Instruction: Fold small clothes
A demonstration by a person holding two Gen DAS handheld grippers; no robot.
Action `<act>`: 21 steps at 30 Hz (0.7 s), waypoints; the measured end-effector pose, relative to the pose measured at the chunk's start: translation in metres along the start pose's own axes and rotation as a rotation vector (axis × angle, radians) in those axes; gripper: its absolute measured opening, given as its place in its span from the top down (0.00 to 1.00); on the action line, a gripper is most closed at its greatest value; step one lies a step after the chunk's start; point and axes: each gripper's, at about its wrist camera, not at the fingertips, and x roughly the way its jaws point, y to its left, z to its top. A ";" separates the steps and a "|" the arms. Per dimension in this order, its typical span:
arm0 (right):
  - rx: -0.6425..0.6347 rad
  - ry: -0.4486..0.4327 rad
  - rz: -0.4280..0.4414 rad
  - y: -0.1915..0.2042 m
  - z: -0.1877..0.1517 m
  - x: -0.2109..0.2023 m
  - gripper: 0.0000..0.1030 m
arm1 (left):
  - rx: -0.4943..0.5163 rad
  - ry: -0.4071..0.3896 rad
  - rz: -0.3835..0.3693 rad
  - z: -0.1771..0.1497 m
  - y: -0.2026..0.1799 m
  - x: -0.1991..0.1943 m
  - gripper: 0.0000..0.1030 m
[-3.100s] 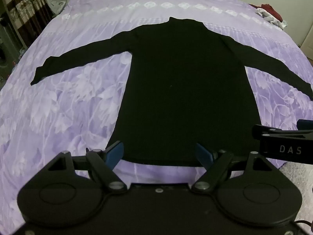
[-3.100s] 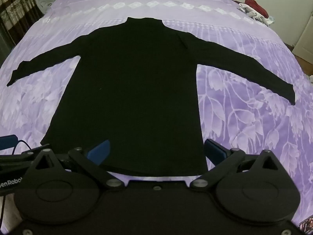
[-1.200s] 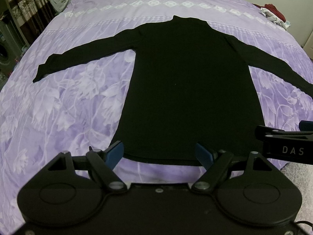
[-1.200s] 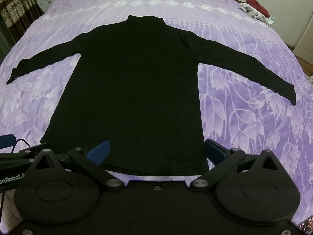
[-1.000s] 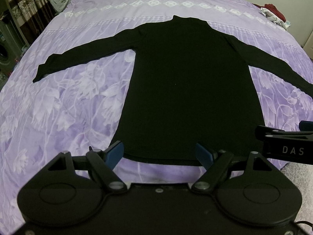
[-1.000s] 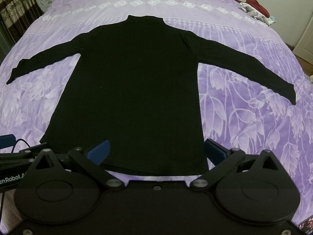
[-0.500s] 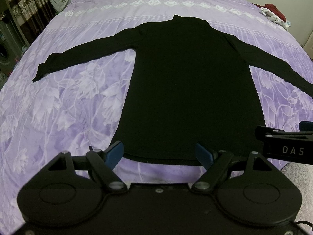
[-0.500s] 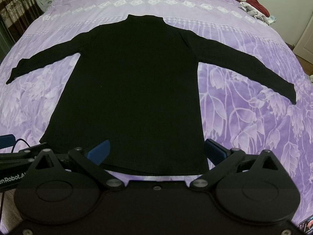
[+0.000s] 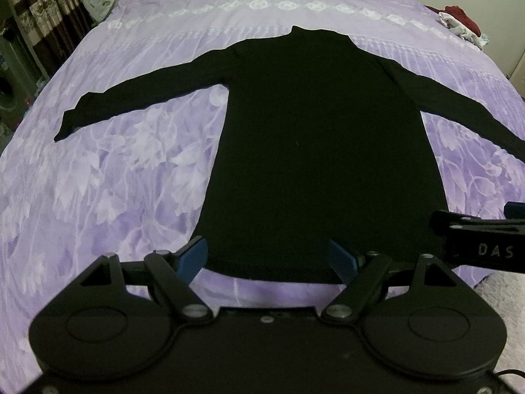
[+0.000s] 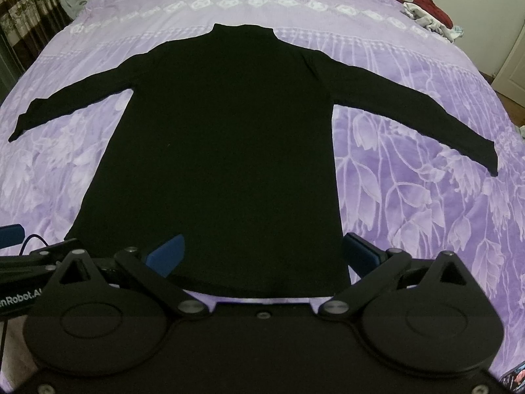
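**Top laid flat, no fold made yet**

Left wrist view: the black long-sleeved top (image 9: 321, 151) lies spread flat on the purple floral bedspread (image 9: 108, 177), collar away, both sleeves stretched out sideways. The left gripper (image 9: 269, 259) hangs over the hem with its jaws wide apart, holding nothing.

Right wrist view: the same top (image 10: 226, 151) shows no crease or turned edge. The right gripper (image 10: 262, 256) is likewise spread empty above the hem. By my reading the garment is only spread out; every fold is left to do.
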 end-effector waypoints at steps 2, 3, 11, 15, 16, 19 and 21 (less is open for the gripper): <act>0.004 -0.006 0.001 0.004 0.002 -0.001 0.05 | 0.000 -0.007 0.006 0.005 0.003 0.005 0.20; 0.007 -0.010 0.003 0.002 0.002 0.001 0.05 | -0.001 -0.016 0.007 0.009 0.006 0.007 0.20; 0.057 -0.175 -0.013 -0.016 0.039 0.008 0.05 | -0.053 -0.281 0.002 0.063 0.064 0.012 0.20; 0.113 -0.262 -0.020 -0.025 0.059 0.017 0.05 | -0.093 -0.465 0.018 0.090 0.114 0.022 0.20; 0.114 -0.282 -0.024 -0.026 0.063 0.023 0.05 | -0.114 -0.462 0.040 0.098 0.127 0.027 0.20; 0.093 -0.344 0.015 -0.029 0.070 0.039 0.05 | -0.226 -0.439 0.051 0.117 0.174 0.050 0.20; 0.109 -0.344 0.048 -0.031 0.074 0.051 0.05 | -0.304 -0.423 0.032 0.119 0.208 0.069 0.20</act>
